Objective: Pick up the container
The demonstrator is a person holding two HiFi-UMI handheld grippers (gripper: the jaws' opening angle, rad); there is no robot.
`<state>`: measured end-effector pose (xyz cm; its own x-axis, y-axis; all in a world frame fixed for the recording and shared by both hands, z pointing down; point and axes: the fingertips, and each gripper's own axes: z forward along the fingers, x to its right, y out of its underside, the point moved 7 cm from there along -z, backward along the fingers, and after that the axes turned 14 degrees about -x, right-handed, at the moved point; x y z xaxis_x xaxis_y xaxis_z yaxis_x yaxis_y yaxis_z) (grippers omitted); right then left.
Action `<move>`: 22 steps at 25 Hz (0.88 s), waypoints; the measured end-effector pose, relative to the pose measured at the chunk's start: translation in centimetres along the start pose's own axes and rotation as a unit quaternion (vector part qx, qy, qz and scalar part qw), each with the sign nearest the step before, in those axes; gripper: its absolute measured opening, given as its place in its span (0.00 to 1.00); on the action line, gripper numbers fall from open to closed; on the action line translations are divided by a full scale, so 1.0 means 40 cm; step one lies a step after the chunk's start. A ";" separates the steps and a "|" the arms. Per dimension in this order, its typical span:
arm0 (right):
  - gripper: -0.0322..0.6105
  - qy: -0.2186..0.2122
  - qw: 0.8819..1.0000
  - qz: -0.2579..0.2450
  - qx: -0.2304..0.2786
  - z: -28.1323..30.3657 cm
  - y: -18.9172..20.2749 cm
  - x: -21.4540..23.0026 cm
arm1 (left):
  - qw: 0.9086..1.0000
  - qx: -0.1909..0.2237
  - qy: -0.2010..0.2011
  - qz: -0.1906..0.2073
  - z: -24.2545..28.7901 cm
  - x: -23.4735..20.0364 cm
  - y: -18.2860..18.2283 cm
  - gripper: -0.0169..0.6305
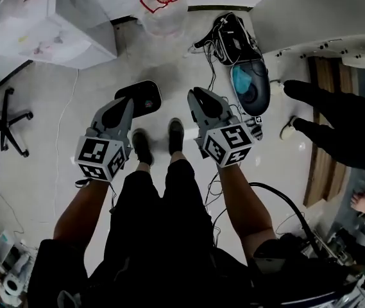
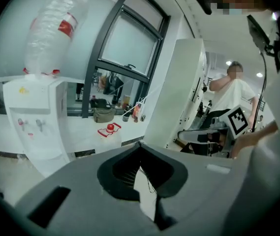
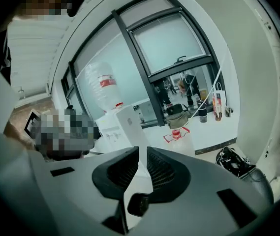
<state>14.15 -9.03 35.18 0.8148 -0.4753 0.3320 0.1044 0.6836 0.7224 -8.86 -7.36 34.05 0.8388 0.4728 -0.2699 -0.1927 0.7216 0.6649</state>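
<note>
My left gripper (image 1: 137,100) is pinched shut and empty. The right gripper (image 1: 203,100) is open just a sliver, also empty. The red-capped water jug (image 1: 164,8) sits at 12 o'clock, well apart from the 2.

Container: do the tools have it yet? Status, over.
Left tool shut, empty; right tool barely open, empty. Container on floor ahead, untouched. Gear beside it, not in the path.

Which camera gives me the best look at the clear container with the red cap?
The head view: the container sits on the floor ahead, seen from above, largest, nothing in front. The right gripper view shows it smaller, side-on; the left gripper view smaller still.
</note>
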 end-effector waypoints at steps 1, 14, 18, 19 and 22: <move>0.07 -0.002 1.000 0.004 -0.004 0.021 0.016 0.022 | 1.000 -0.003 0.006 -0.003 0.036 0.003 0.010 0.04; 0.15 -0.031 0.993 0.072 -0.091 0.315 0.295 0.243 | 0.995 -0.094 0.005 -0.046 0.390 -0.047 0.168 0.04; 0.15 -0.026 0.990 0.095 -0.105 0.418 0.379 0.284 | 0.992 -0.104 -0.010 -0.074 0.485 -0.110 0.237 0.04; 0.15 -0.026 0.989 0.100 -0.107 0.447 0.400 0.294 | 0.991 -0.107 -0.017 -0.081 0.509 -0.127 0.254 0.04; 0.15 -0.026 0.986 0.105 -0.130 0.533 0.483 0.330 | 0.988 -0.113 -0.024 -0.098 0.582 -0.167 0.306 0.04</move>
<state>14.75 -13.91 66.46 0.8048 -0.3313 0.4925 0.0853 0.8857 0.4564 -4.96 -13.43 60.21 0.8938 0.2920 -0.3404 -0.1288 0.8942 0.4288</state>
